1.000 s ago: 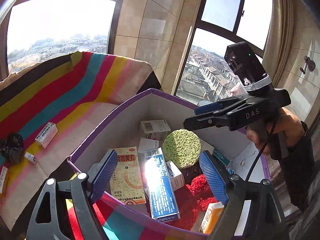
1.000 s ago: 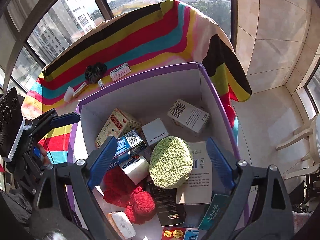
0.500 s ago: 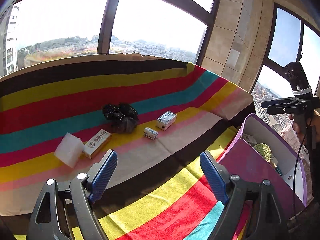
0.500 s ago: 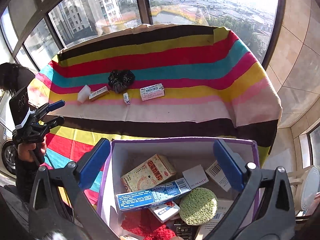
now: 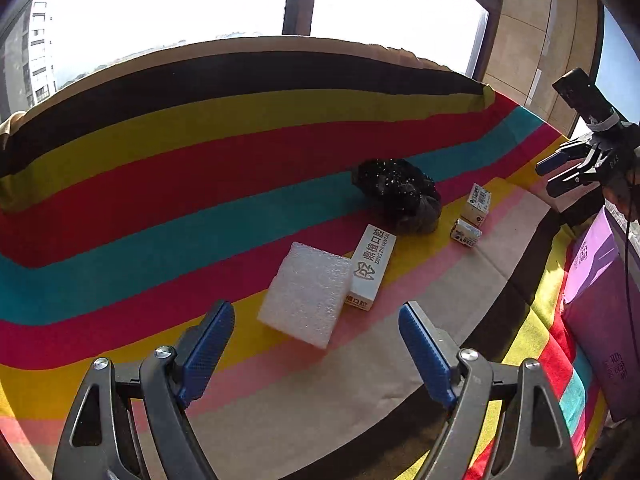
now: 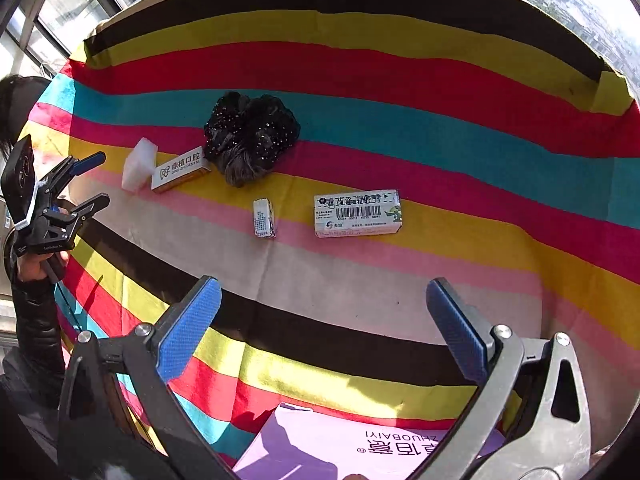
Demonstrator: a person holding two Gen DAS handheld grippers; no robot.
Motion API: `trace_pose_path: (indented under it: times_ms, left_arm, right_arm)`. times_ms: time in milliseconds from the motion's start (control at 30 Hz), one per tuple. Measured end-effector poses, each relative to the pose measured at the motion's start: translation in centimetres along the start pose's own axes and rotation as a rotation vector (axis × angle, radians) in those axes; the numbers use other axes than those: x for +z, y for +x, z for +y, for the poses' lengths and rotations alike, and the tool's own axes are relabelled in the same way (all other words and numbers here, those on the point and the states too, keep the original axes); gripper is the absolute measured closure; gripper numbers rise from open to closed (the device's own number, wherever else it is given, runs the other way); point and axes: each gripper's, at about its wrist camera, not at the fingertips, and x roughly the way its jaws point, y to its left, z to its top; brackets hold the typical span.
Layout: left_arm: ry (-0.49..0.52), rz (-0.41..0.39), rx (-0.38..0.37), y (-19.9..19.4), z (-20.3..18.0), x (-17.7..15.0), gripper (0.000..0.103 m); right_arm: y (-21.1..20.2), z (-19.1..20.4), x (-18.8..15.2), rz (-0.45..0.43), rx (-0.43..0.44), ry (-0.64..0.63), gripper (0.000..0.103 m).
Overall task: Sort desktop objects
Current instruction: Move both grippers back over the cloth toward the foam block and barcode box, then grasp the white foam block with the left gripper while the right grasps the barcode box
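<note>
On the striped cloth lie a white foam block (image 5: 306,294) (image 6: 138,164), a white dental box (image 5: 371,266) (image 6: 180,169), a black scrunchie (image 5: 400,194) (image 6: 250,138), a tiny box (image 5: 466,233) (image 6: 264,218) and a barcode box (image 5: 476,204) (image 6: 358,212). My left gripper (image 5: 316,346) is open and empty, just short of the foam block; it also shows in the right wrist view (image 6: 94,180). My right gripper (image 6: 322,328) is open and empty, above the cloth short of the barcode box; it also shows in the left wrist view (image 5: 560,172).
The purple storage box (image 5: 600,320) (image 6: 360,448) stands at the cloth's near right edge, below my right gripper. Windows and a tiled wall lie behind the table. A person's black sleeve (image 6: 36,320) is at the left.
Both grippers have swung away from the inside of the purple box and out over the cloth. The left one has closed in on the foam block and dental box.
</note>
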Motion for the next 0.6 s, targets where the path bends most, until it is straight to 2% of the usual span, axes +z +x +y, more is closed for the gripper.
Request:
trace_pose_path:
  times_ms: [200, 400, 433, 500, 533, 600]
  left_arm:
    - [0.020, 0.040, -0.026, 2.8, 1.0, 0.9, 0.019]
    - [0.030, 0.053, -0.046, 4.0, 0.9, 1.1, 0.020]
    - [0.032, 0.056, -0.047, 4.2, 0.9, 1.0, 0.023]
    - [0.026, 0.062, -0.053, 4.6, 1.0, 1.0, 0.036]
    - [0.024, 0.066, -0.059, 4.7, 1.0, 1.0, 0.048]
    - [0.029, 0.071, -0.064, 4.9, 0.9, 1.0, 0.051]
  right_arm:
    - [4.3, -0.3, 2.7, 0.110, -0.023, -0.015, 0.001]
    - [7.4, -0.6, 3.9, 0.166, -0.054, -0.040, 0.001]
    - [8.0, -0.8, 4.0, 0.178, -0.057, -0.041, 0.001]
    - [9.0, -1.2, 4.1, 0.197, -0.057, -0.033, 0.001]
    - [9.4, -1.4, 4.1, 0.204, -0.060, -0.029, 0.001]
    - [10.0, -1.8, 4.1, 0.211, -0.056, -0.027, 0.001]
